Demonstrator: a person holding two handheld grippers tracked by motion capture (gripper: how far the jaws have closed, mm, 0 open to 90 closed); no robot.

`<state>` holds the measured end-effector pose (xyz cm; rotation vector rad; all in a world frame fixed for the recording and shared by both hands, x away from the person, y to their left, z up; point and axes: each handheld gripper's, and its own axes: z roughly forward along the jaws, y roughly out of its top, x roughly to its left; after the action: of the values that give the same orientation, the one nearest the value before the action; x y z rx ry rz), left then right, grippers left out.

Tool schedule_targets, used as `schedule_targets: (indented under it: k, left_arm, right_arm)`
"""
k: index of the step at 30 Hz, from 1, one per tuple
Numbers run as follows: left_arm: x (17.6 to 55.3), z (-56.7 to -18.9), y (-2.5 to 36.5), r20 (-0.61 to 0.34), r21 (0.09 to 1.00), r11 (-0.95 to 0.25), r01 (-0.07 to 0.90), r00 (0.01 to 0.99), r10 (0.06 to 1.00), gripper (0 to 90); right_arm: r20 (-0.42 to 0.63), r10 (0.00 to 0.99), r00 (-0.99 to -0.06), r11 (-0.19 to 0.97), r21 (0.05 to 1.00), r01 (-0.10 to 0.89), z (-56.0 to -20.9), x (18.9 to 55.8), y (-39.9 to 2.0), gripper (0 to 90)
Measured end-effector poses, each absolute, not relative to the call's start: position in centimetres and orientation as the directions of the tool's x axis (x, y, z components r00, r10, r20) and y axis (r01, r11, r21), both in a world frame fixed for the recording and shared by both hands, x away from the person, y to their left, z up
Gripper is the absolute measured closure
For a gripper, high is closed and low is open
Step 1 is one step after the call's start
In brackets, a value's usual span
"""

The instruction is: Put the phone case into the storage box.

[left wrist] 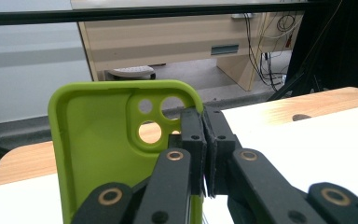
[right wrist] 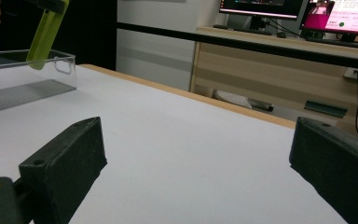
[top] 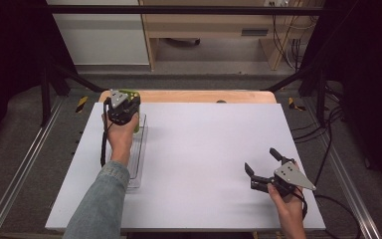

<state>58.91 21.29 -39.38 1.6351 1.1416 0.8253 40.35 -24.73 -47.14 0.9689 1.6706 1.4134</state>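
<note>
The white table [top: 204,164] takes up most of the scene, a light wooden edge showing along its far side, with dark floor around it. On its left part sits a clear plastic bin [top: 138,159], long and narrow, running away from the person; the right gripper view catches its near corner and a small handle tab on the wall. Over the far end of that bin the left gripper [top: 123,110] hangs, gripped by the person's hand with a denim sleeve [top: 99,204] trailing back to the bottom edge. Its jaws are clamped tight on the rim of a lime-green phone case [left wrist: 98,144], right beside the camera cut-outs; the case stands upright, its hollow inner side facing the left gripper's camera. From the right gripper view the case hangs tilted, its lower end dipping just past the bin's top rim. Whether it touches the bin's floor, I can't tell. Well apart, at the table's near right corner, the right gripper [top: 263,167] rests low over the surface, jaws spread wide with nothing between them, pointing across toward the bin.
</note>
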Motion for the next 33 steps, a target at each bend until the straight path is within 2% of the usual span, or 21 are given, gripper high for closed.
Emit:
schedule_targets:
  k: [33]
  left_arm:
    - [59.4,-40.9,20.8,-0.001,0.938,-0.116,0.326,0.338,0.941,87.5]
  right_arm:
    - [-0.063,0.887,-0.457,0.121,0.988,0.100,-47.3,40.5,-24.6,3.6]
